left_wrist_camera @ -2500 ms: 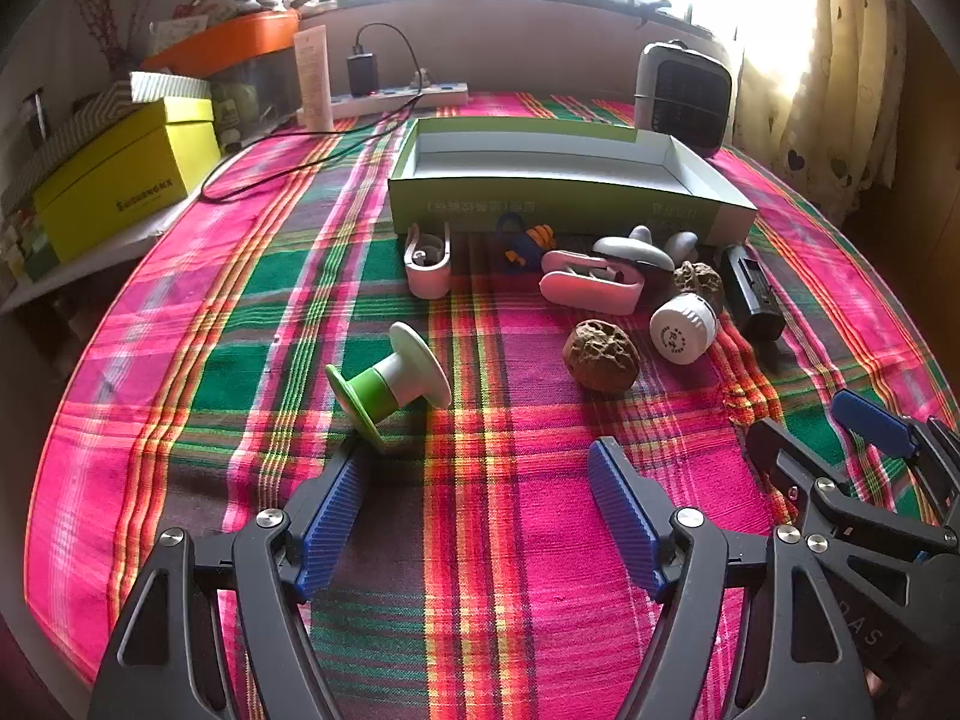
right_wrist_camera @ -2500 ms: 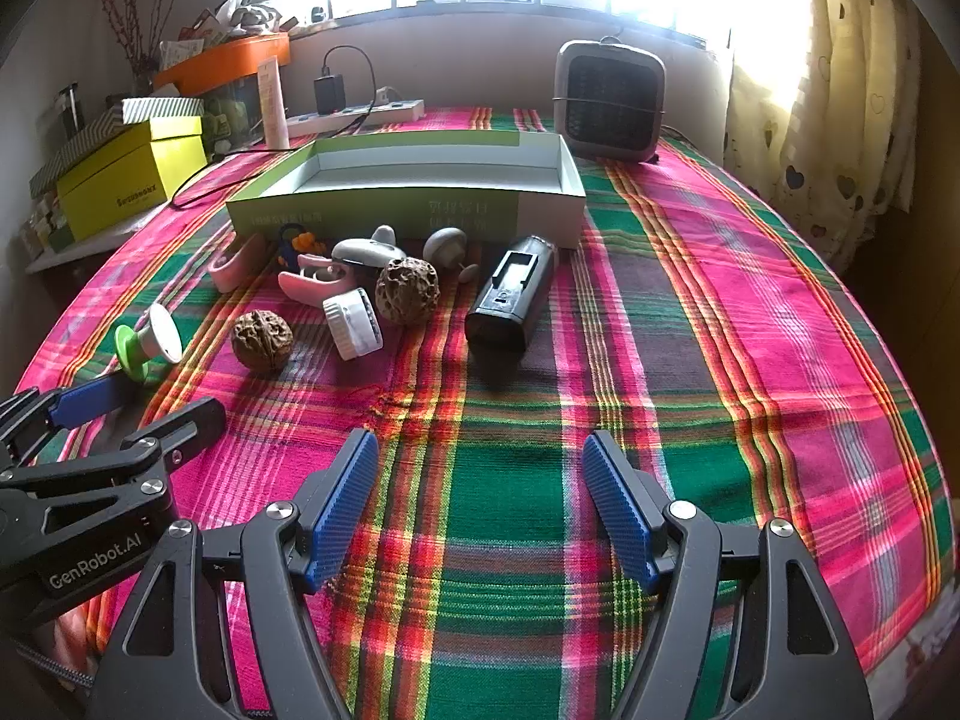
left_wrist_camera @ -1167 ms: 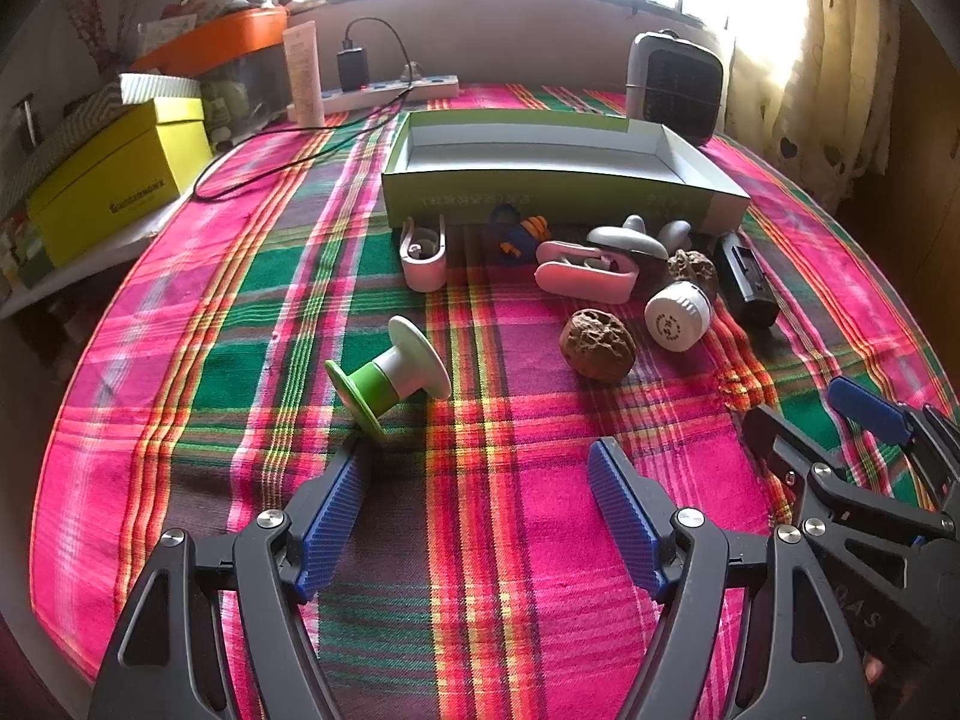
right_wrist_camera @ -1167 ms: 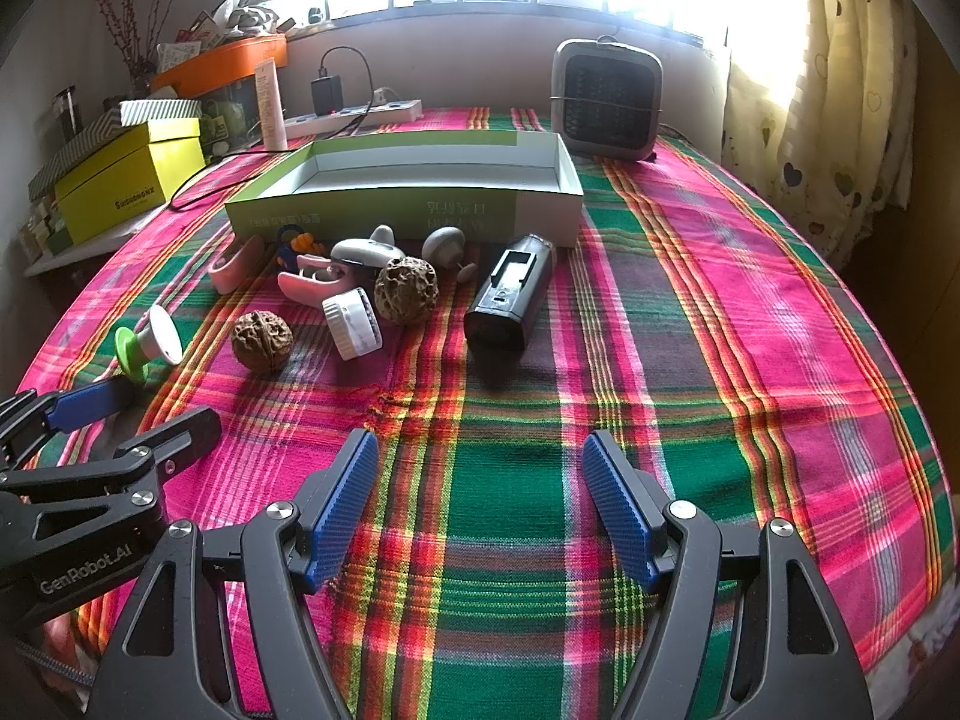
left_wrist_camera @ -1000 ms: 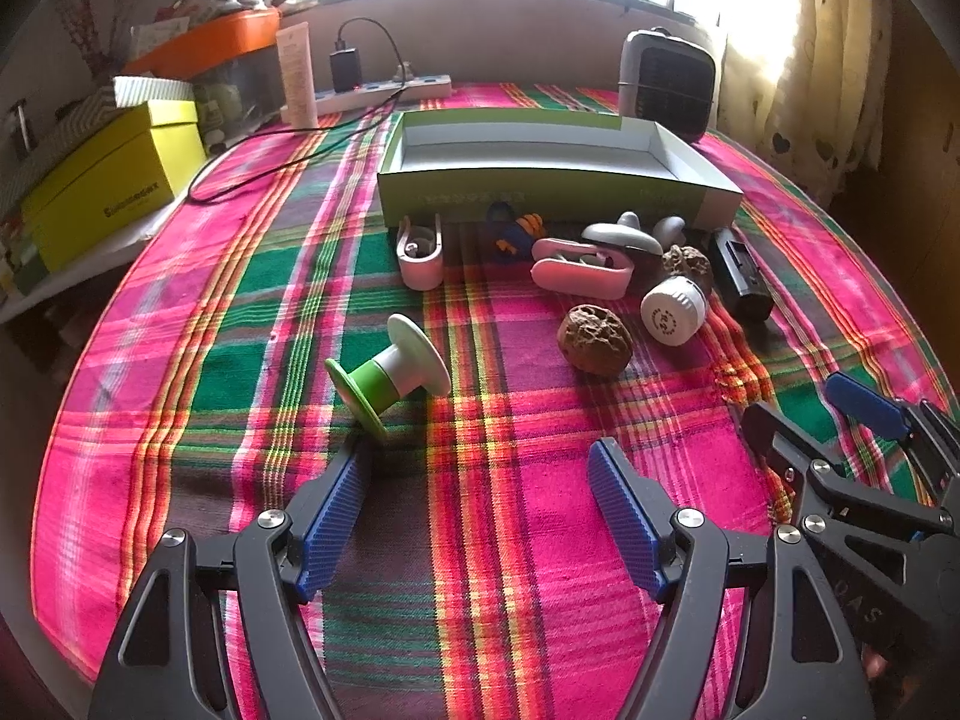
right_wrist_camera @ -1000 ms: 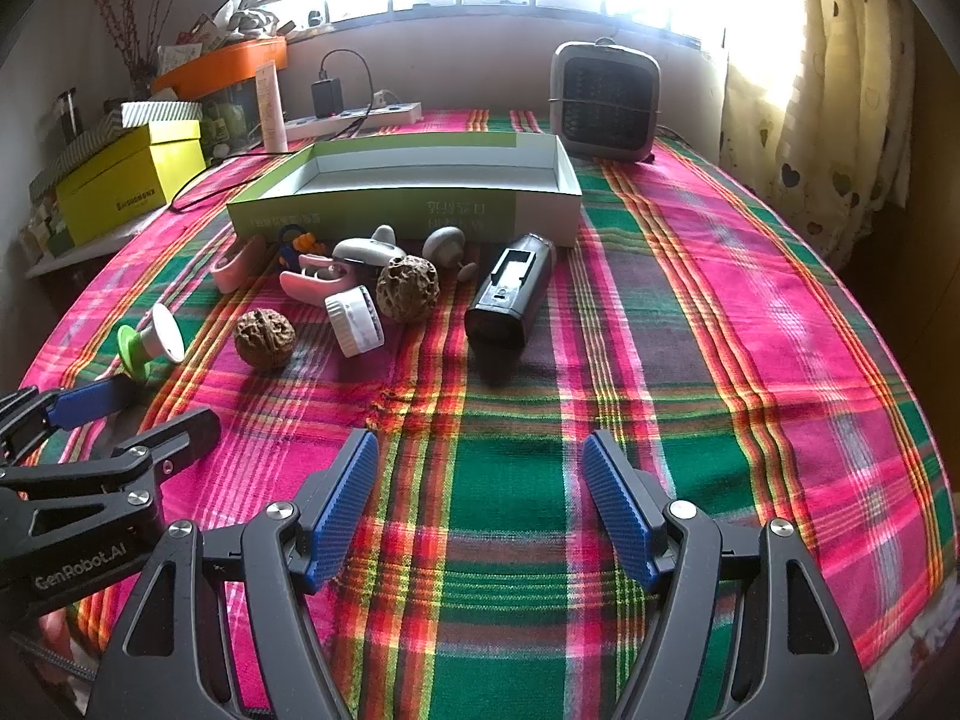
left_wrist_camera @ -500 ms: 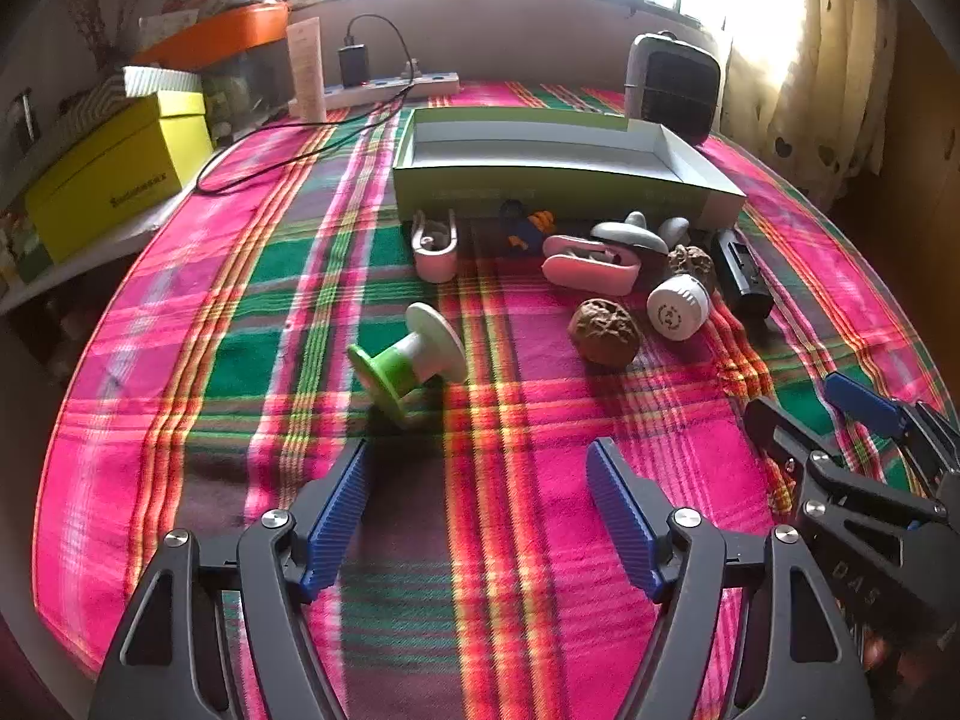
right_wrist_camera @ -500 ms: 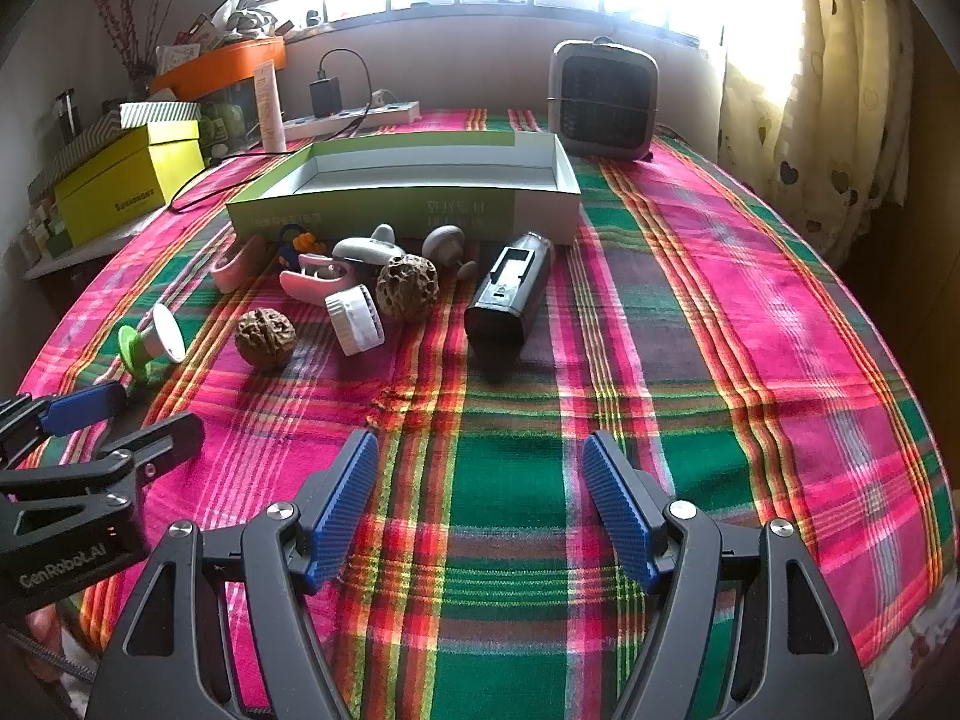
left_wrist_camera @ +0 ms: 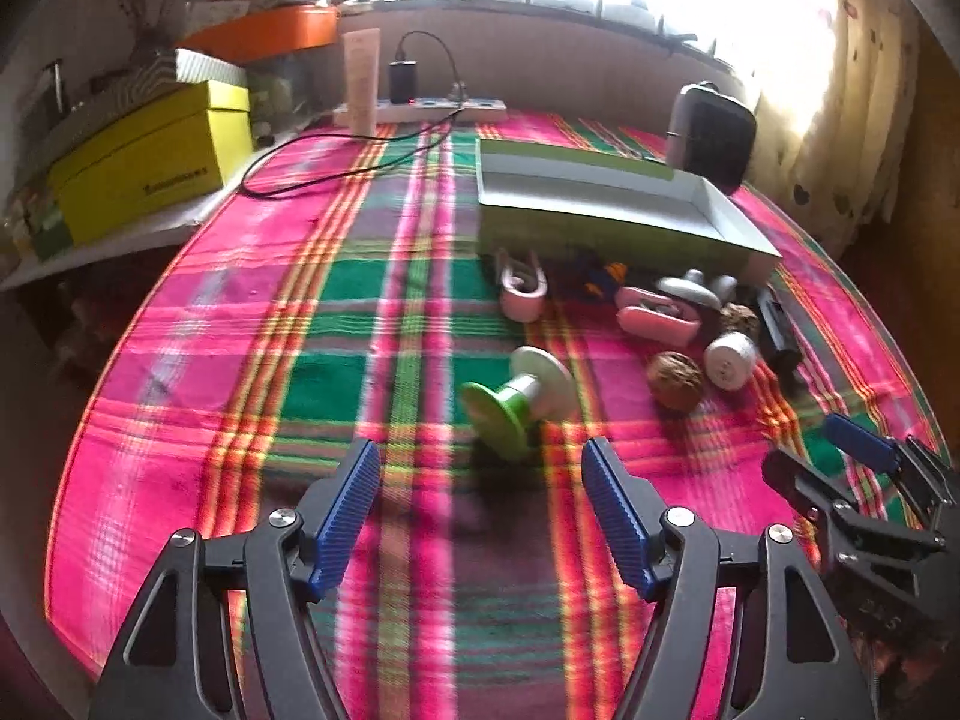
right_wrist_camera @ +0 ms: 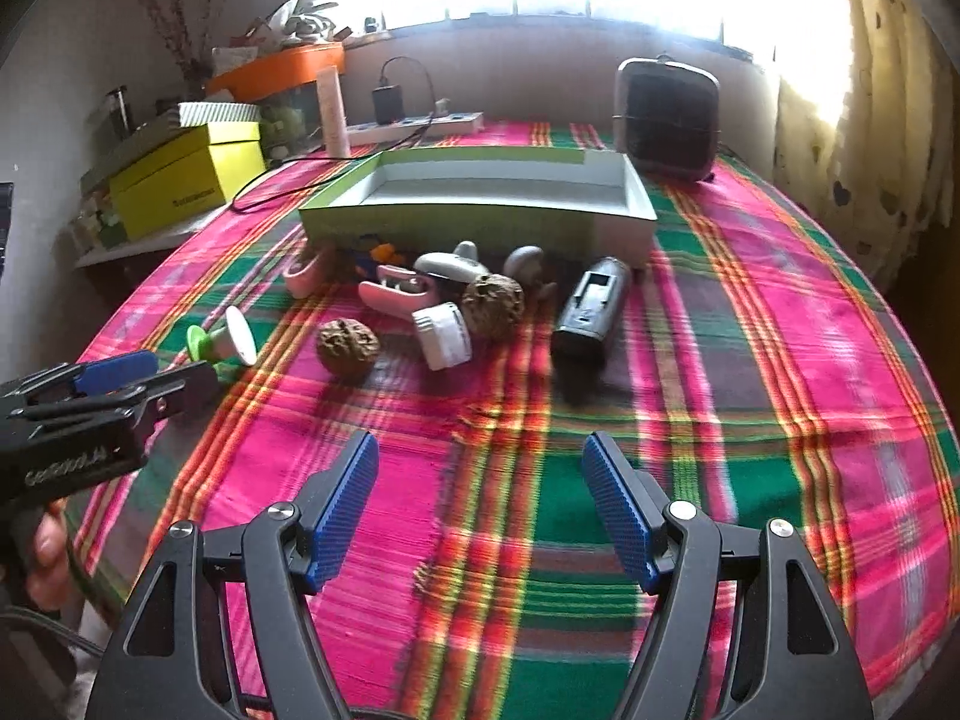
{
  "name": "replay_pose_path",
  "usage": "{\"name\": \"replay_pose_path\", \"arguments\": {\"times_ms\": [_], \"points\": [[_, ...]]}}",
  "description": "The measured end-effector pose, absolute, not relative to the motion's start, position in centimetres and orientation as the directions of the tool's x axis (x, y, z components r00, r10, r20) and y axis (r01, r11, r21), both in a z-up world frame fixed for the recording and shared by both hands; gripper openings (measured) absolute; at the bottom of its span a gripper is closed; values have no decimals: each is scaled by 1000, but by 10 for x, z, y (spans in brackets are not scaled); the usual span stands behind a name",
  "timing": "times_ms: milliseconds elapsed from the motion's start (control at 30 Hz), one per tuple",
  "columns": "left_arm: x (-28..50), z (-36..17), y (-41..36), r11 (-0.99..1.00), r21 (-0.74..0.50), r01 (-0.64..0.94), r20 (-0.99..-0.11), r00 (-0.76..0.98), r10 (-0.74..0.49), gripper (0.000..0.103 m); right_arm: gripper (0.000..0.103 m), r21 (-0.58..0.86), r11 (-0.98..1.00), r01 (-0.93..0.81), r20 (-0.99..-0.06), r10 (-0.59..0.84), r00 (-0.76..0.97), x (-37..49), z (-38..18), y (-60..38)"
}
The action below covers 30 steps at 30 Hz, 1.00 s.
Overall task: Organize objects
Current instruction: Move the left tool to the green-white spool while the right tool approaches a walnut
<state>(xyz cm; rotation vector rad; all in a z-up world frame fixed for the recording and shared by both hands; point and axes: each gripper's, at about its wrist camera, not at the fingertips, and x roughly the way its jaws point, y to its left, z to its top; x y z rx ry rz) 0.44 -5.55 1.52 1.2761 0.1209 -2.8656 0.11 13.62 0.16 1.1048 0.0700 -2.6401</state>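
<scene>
A green and white spool point(left_wrist_camera: 521, 399) lies on its side on the plaid cloth, just ahead of my open, empty left gripper point(left_wrist_camera: 480, 510). It also shows in the right wrist view point(right_wrist_camera: 225, 343). Beyond it lie a walnut point(left_wrist_camera: 674, 380), a white cap point(left_wrist_camera: 730, 360), a pink clip point(left_wrist_camera: 657, 321), a black device point(left_wrist_camera: 778, 336) and a pink holder point(left_wrist_camera: 522, 292). An open green box point(left_wrist_camera: 606, 210) stands behind them. My right gripper point(right_wrist_camera: 480, 504) is open and empty over bare cloth, short of the walnut point(right_wrist_camera: 348, 345) and black device point(right_wrist_camera: 591, 306).
A dark heater point(right_wrist_camera: 666, 120) stands behind the box point(right_wrist_camera: 480, 204). A yellow box point(left_wrist_camera: 150, 162) and orange bin point(left_wrist_camera: 270, 30) sit on a shelf at the left. A power strip point(left_wrist_camera: 420, 108) with a cable lies at the back. A curtain point(right_wrist_camera: 870, 120) hangs at the right.
My left gripper has swung left, so the spool now lies centred between its fingers. The right gripper has moved slightly forward. Both stay open.
</scene>
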Motion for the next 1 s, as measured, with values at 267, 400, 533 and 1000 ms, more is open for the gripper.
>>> {"name": "replay_pose_path", "arguments": {"times_ms": [267, 400, 533, 1000], "points": [[-8, 10, -57, -998, -60, 6, -742, -669, 40, 69, 71, 68, -939, 337, -707, -283, -648, -6, 5, 122], [-12, 10, -53, -998, -57, -9, -741, -670, 48, 69, 70, 52, -927, 372, -709, -296, -641, -12, 5, 112], [-19, 8, -49, -999, -23, -26, -744, -667, 34, 69, 64, 60, -921, 384, -720, -307, -622, -16, 5, 107], [-29, 4, -57, -1000, -18, -20, -756, -654, 27, 45, 58, 73, -904, 422, -742, -332, -582, -33, 6, 90]]}}
